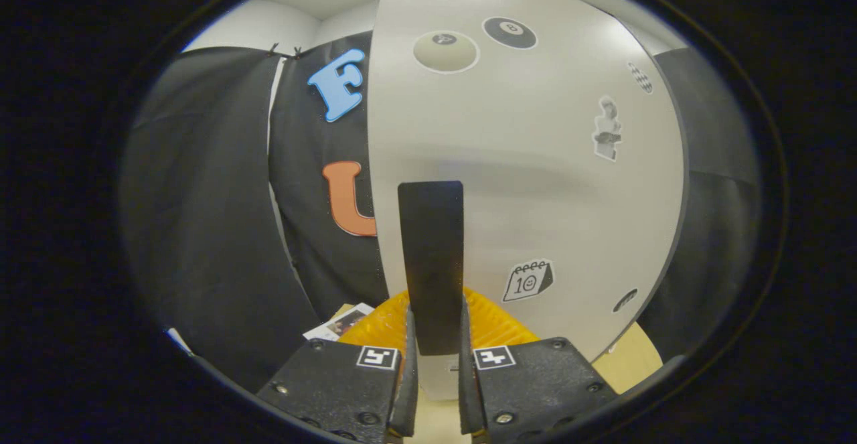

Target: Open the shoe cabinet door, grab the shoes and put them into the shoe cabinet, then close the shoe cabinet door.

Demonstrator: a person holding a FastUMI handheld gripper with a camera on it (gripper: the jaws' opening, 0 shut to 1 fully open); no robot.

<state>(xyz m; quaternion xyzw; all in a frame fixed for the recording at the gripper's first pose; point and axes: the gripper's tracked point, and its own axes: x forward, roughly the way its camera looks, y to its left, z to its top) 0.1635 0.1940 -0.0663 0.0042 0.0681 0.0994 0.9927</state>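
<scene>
The gripper (434,363) is pinching a flat, black, upright handle strip (430,263), one finger pressed on each side of its lower end. The handle is fixed to a large white cabinet door (535,163), smooth and matt, which stands directly ahead of the fingers and very close. Small stickers dot the door: two billiard-ball stickers (509,32) near its top, a small figure sticker (606,129) to one side, and a calendar sticker (527,280) just beside the handle's lower part.

The handle's long axis runs vertically, straight up from between the fingers, and its flat face points out from the door toward the camera.

Just behind the fingertips, at the foot of the door, lies something orange-yellow and ribbed (495,323); what it is cannot be told. A pale wooden surface (629,363) sits below the door, with a printed paper card (338,323) lying near the fingers.

The step in hand looks like swinging the door by its handle; whether it is opening or closing cannot be judged. To do it well, keep the grip firm and square on the strip, and move in an arc about the hinge rather than pulling straight, so the fingers do not slide off.
</scene>
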